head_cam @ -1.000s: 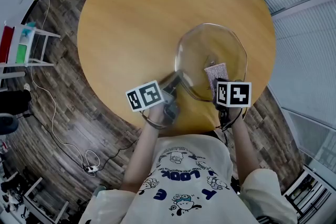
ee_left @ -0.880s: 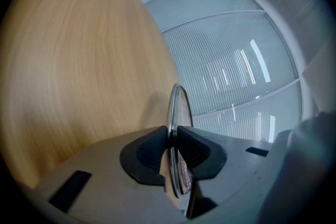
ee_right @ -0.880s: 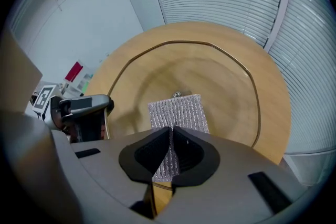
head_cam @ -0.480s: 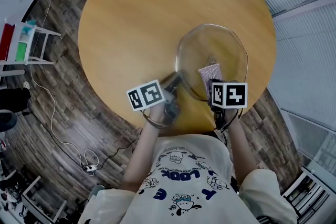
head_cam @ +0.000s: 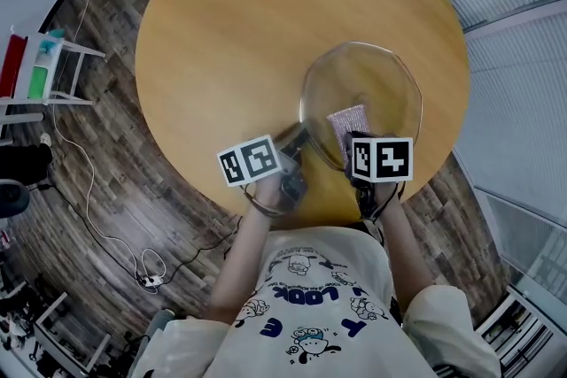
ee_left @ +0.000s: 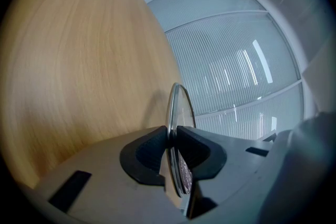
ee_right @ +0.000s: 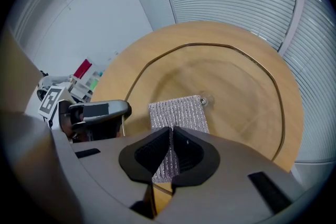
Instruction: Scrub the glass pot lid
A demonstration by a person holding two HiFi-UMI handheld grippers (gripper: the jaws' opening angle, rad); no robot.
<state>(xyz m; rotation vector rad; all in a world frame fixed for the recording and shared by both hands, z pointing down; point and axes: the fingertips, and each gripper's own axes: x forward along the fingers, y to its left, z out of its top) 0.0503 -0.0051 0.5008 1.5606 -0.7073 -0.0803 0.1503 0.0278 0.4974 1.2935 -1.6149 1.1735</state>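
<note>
The glass pot lid (head_cam: 363, 97) is held tilted above the round wooden table (head_cam: 230, 31). My left gripper (head_cam: 297, 142) is shut on the lid's metal rim at its near-left edge; in the left gripper view the lid (ee_left: 177, 107) stands edge-on between the pads. My right gripper (head_cam: 353, 142) is shut on a silvery scrub cloth (head_cam: 347, 119), which lies flat against the glass. In the right gripper view the scrub cloth (ee_right: 176, 118) reaches up to the small centre screw of the lid (ee_right: 231, 86), and the left gripper (ee_right: 97, 113) shows at the left.
The table's near edge runs just below both grippers. A white rack (head_cam: 40, 75) with red and green items stands on the wooden floor at far left. A cable (head_cam: 97, 217) trails over the floor. Ribbed glass walls rise at right.
My right gripper has slid the scrub cloth leftward and a little up across the glass. The left gripper and the lid have barely shifted.
</note>
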